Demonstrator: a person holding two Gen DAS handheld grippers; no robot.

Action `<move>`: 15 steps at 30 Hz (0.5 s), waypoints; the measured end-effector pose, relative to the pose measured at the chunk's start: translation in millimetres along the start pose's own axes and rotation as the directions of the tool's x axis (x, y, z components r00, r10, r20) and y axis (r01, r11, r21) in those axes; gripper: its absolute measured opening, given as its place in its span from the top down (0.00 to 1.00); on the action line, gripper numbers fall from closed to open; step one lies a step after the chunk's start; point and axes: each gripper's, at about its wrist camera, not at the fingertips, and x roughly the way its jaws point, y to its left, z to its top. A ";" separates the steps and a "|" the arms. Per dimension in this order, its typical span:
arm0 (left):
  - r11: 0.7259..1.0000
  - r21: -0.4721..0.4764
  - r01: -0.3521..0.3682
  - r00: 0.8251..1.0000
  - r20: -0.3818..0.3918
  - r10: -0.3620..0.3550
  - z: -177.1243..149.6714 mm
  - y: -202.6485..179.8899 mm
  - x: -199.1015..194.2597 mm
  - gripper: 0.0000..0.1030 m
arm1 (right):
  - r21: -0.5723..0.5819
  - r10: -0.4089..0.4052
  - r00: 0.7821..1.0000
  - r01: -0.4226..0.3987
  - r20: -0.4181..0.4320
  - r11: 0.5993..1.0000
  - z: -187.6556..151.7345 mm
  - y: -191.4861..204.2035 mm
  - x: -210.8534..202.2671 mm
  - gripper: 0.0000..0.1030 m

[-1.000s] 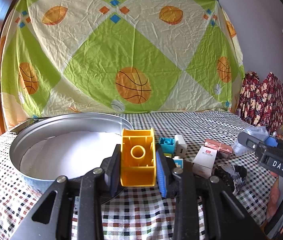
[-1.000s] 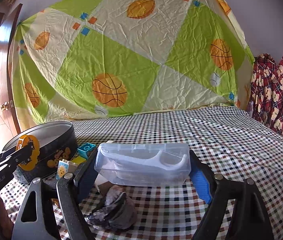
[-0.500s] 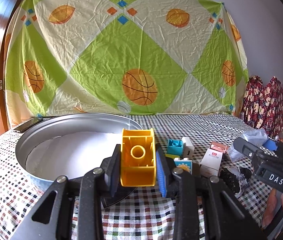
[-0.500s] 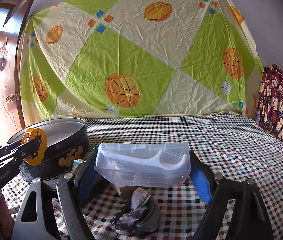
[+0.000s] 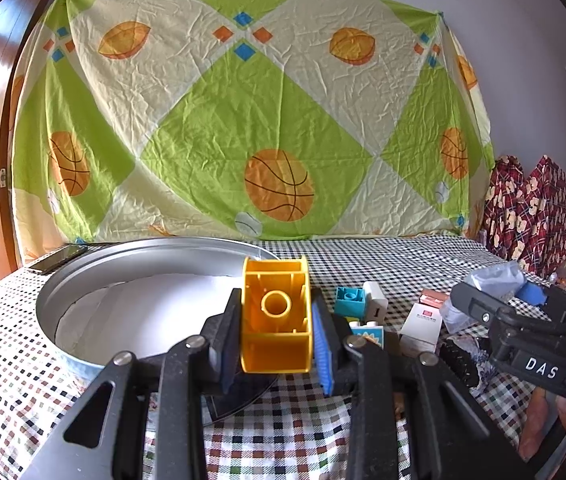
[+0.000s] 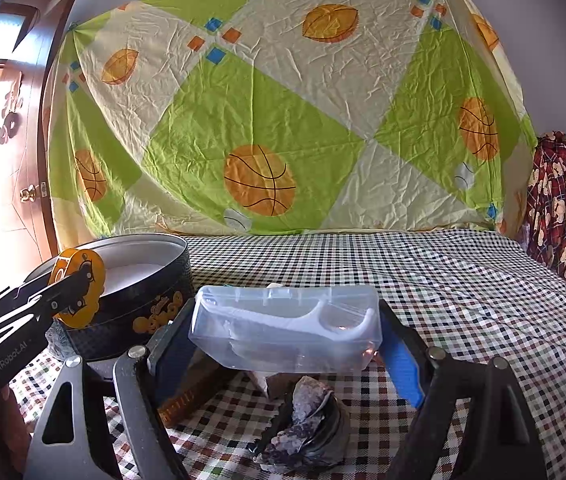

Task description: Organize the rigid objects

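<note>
Round tin (image 5: 83, 280) empty: left gripper (image 5: 277, 330) pinching yellow block (image 5: 276, 316) at its rim, right gripper (image 6: 285, 336) clamping clear floss box (image 6: 287, 326); small blocks (image 5: 357, 306) remain on checked cloth (image 5: 383, 260).

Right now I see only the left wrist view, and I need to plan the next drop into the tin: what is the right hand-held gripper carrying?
Observer: The right hand-held gripper is shut on a clear plastic box, gripped by its two ends, with white floss picks inside.
Operator: My view shows only the tin's inside. Is the outside plain?
Observer: No, the round tin has a dark outer wall with gold printed figures.
</note>
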 end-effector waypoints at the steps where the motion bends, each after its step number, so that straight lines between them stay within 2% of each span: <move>1: 1.000 -0.001 0.000 1.000 -0.001 0.000 -0.2 0.1 -0.2 0.71 | -0.001 0.000 1.000 0.000 0.002 1.000 -0.1 1.2 -0.1 0.18; 15: 0.999 0.003 -0.038 0.998 0.049 0.038 1.3 3.9 -7.8 0.71 | -0.022 0.023 1.000 -0.022 0.020 1.000 -1.2 13.1 -1.9 0.18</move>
